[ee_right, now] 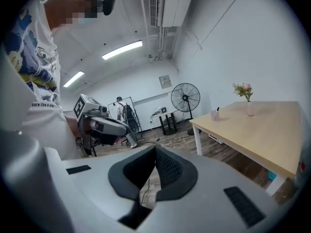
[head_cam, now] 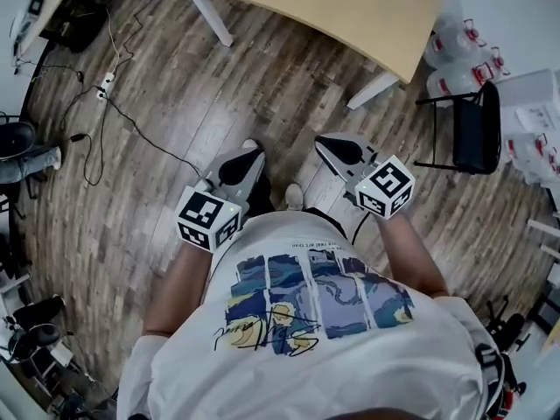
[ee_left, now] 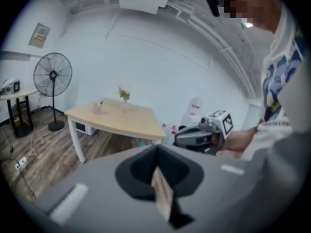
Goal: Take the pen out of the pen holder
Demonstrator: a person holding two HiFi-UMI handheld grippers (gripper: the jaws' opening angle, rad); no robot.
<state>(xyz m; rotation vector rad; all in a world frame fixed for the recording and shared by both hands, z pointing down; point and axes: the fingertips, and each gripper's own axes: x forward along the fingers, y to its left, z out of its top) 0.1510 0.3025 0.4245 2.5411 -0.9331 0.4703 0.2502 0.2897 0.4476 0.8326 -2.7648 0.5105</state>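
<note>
The pen holder is a small pale cup with a dark pen standing in it, on the far side of a light wooden table. It also shows in the left gripper view as the cup on the table. Both grippers are held close to the person's chest above the wooden floor, well short of the table. My left gripper has its jaws together with nothing between them. My right gripper is likewise shut and empty.
A small vase of flowers stands on the table near the cup. A black chair and water bottles are to the right. A standing fan and a side table stand at the left, with cables and a power strip on the floor.
</note>
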